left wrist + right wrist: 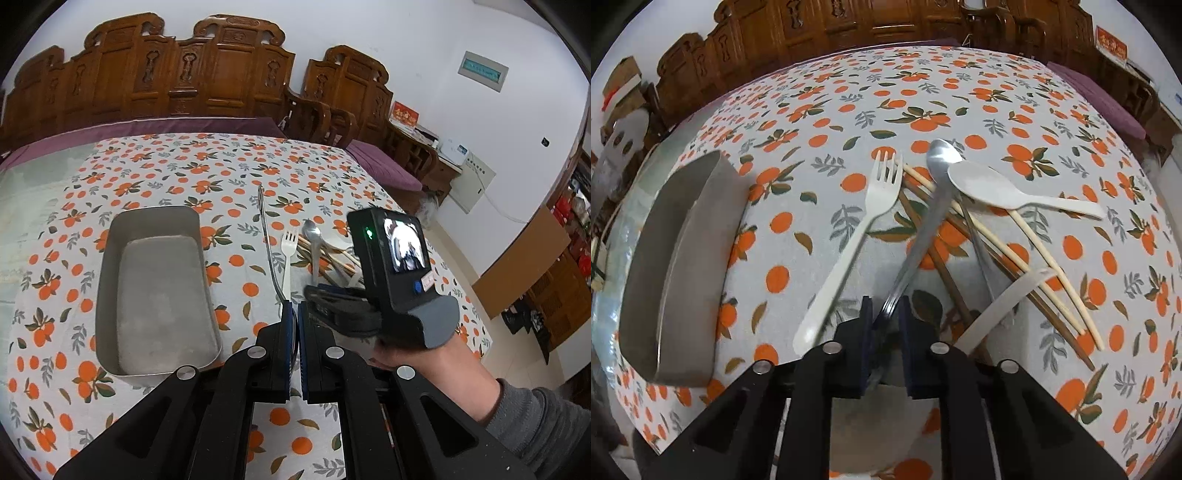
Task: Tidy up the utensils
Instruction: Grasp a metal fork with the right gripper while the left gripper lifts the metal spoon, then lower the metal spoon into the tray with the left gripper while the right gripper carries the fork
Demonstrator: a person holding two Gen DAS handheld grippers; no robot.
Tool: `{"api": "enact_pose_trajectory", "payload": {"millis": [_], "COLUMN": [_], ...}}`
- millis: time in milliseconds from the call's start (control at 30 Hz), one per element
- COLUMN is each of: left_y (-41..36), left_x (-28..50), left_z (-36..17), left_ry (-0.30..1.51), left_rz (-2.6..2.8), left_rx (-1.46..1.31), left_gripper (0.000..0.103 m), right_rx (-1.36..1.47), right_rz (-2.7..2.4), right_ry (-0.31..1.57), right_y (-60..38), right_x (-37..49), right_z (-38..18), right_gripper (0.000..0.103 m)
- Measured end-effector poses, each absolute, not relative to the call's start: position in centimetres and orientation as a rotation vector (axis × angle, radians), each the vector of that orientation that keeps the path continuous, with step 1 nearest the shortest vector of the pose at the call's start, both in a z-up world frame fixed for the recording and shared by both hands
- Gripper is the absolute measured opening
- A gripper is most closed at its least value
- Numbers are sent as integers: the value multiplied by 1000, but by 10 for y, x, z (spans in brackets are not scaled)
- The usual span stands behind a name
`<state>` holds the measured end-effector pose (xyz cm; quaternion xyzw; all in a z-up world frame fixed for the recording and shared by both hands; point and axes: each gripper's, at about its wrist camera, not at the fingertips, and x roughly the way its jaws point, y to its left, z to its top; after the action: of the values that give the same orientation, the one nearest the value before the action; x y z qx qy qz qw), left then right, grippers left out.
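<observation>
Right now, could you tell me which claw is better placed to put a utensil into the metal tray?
Probably left: the left claw holds a metal utensil beside the metal tray, while the right claw sits at the pile, farther away.

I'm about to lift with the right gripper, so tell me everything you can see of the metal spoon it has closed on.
The metal spoon is slim, shiny steel with an oval bowl and a long narrow handle. Its bowl points away from the camera, and it lies across the chopsticks in the pile, beside the white plastic fork; the white plastic spoon looks to overlap it just below the bowl. The handle end sits between the right gripper's blue pads, which look shut on it. Whether it has left the tablecloth cannot be told.
</observation>
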<state>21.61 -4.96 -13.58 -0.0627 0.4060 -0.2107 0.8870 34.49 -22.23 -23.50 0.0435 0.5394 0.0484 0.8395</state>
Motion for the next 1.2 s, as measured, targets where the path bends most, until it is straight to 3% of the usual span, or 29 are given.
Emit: {"api": "enact_pose_trajectory", "payload": {"millis": [633,1200], "left_y": [-32,10], "left_x": [220,231], "left_z": [-126,-113], "left_ry": [829,813], "left_rz": [-408,-339], "left_rx": [-133,-132], "left_gripper": [2,2], "right_rx": [108,-69], "right_rz": [266,241], "right_ry": [1100,1147], "right_y": [-227,-215], "right_x": [314,331], "right_z": [-200,-234], "right_gripper": [8,12]}}
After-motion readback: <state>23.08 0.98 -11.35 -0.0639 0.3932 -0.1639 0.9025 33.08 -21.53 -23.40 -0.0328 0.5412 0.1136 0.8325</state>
